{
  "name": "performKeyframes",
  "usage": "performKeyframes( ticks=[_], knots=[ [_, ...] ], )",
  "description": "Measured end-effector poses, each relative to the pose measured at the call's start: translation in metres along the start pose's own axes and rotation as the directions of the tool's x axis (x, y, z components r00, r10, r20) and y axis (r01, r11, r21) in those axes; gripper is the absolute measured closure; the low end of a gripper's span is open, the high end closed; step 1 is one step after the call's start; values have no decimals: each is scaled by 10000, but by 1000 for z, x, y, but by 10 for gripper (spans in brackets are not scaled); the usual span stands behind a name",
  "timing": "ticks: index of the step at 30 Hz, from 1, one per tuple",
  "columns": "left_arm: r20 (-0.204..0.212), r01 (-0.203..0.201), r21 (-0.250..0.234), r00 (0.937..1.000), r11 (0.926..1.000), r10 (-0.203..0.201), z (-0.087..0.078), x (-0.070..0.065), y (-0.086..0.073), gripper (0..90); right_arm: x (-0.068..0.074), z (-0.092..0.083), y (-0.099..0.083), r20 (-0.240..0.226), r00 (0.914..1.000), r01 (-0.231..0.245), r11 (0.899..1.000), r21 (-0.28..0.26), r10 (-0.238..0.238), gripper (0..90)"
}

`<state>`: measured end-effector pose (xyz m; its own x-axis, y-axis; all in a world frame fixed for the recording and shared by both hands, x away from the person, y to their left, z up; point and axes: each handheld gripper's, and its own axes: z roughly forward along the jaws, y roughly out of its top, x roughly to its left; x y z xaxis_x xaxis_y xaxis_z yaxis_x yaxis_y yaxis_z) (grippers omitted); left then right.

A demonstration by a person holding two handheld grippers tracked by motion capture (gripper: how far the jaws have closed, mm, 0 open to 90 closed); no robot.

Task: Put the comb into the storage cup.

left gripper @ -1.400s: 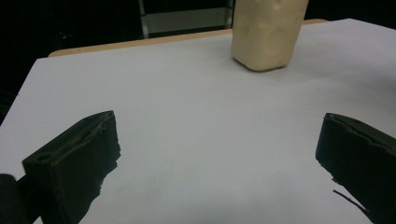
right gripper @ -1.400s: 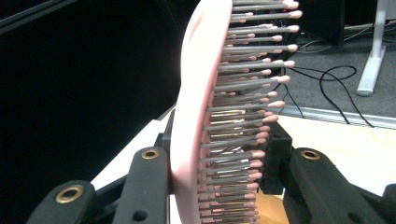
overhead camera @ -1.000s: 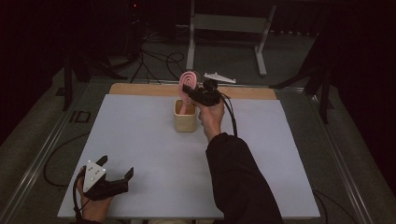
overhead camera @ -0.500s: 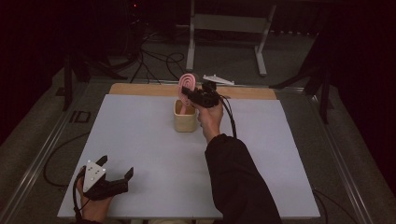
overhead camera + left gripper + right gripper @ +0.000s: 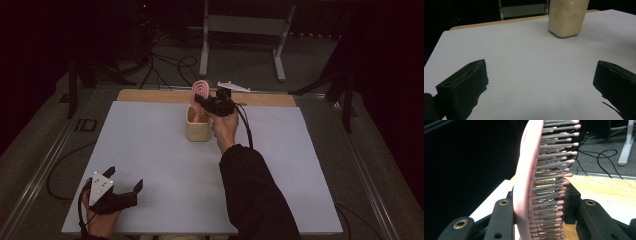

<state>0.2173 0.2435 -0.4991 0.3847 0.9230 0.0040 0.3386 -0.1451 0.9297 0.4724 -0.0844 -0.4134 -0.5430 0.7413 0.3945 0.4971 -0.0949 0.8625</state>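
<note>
Taken from the left, the left gripper [image 5: 125,192] is seen resting low on the white table [image 5: 150,150], near its front edge and well apart from the cream holder [image 5: 198,127], toward the person's side and to the left of it; its jaws are spread wide with only bare tabletop between them, as is shown in the left gripper view, where the cream holder [image 5: 567,17] stands farther off beyond the jaws. The holder is set upright on the table, close to the wooden strip [image 5: 150,96] at the far edge. Just right of the holder, the right gripper [image 5: 202,104] is held above its mouth and is clamped on a pink hairbrush [image 5: 199,92], which stands upright over the holder. In the right gripper view the pink hairbrush [image 5: 527,182] is gripped at its head, one jaw against the smooth back and the other against the bristles.
</note>
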Motion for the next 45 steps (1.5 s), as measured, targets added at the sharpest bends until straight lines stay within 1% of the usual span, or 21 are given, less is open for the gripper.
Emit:
performKeyframes(
  ticks=[8, 10, 12, 14, 21, 24, 37, 45],
  knots=[
    [-4, 17, -16, 10000, 10000, -17, 0, 0, 0, 0, -1, 2, -4, -31, 10000, 3, 10000, 42, -3, 626],
    [0, 13, -10, 10000, 10000, -13, 0, 0, 0, 0, -2, 3, -6, -19, 10000, -64, 10000, 69, 65, 625],
    [0, 2, 3, 10000, 10000, -2, 0, 0, 0, 0, -4, 3, -8, -58, 9998, -176, 9998, -19, 175, 624],
    [8, 7, -3, 10000, 10000, -7, 0, 0, 0, 0, -5, 2, -8, -89, 9997, -231, 9997, -40, 231, 624],
    [9, 2, -3, 10000, 10000, -2, 0, -1, 0, 0, -10, 1, -7, 16, 9996, -299, 9996, 23, 299, 627],
    [9, 0, 2, 10000, 10000, 0, 1, -1, 0, 0, -10, 1, -7, 27, 9997, -239, 9997, 67, 239, 627],
    [14, -45, 20, 10000, 10000, 45, 1, -1, 0, 0, -15, 0, -7, 260, 9994, -246, 9996, 163, 242, 628],
    [-13, -47, 30, 10000, 10000, 47, 1, -1, -1, 0, -16, 1, -7, 528, 9985, -166, 9995, 251, 153, 623]
  ],
)
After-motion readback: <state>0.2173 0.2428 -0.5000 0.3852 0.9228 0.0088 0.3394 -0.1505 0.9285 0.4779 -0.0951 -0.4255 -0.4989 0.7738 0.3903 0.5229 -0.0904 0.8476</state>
